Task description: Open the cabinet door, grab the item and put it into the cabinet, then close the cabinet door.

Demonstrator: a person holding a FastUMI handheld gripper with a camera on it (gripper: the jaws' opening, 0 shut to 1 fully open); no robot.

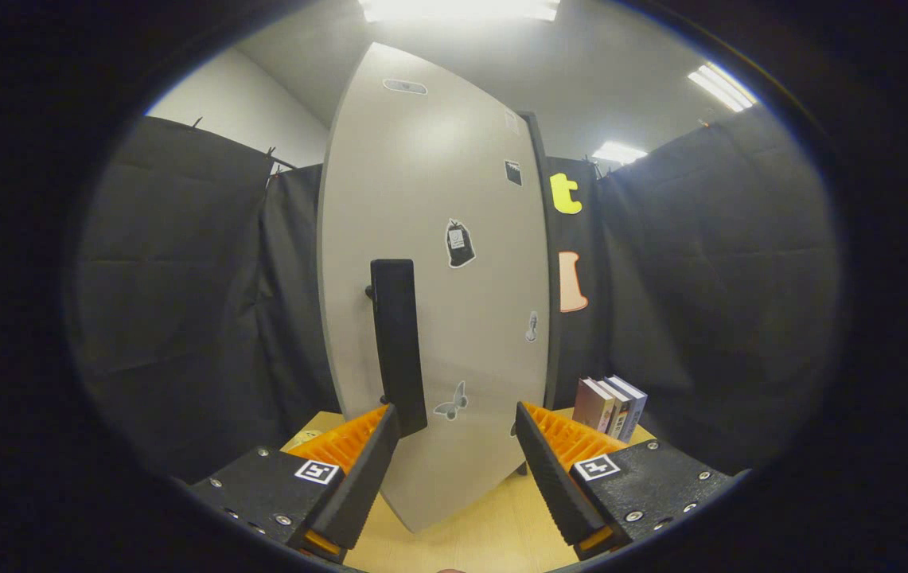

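Observation:
A tall pale grey cabinet door (438, 318) stands just ahead of my fingers, carrying several small stickers. Its long black vertical handle (398, 342) is on the door's left part, with its lower end right by my left fingertip (378, 446). My gripper (457, 426) is open, nothing between the fingers, the door face behind the gap. Whether the door is ajar or closed I cannot tell. Several books (611, 407) stand upright on the table to the right of the cabinet, beyond my right finger.
A light wooden table (469, 533) lies under the gripper and carries the cabinet. A small yellowish object (304, 437) peeks out left of my left finger. Black cloth walls surround the booth on both sides.

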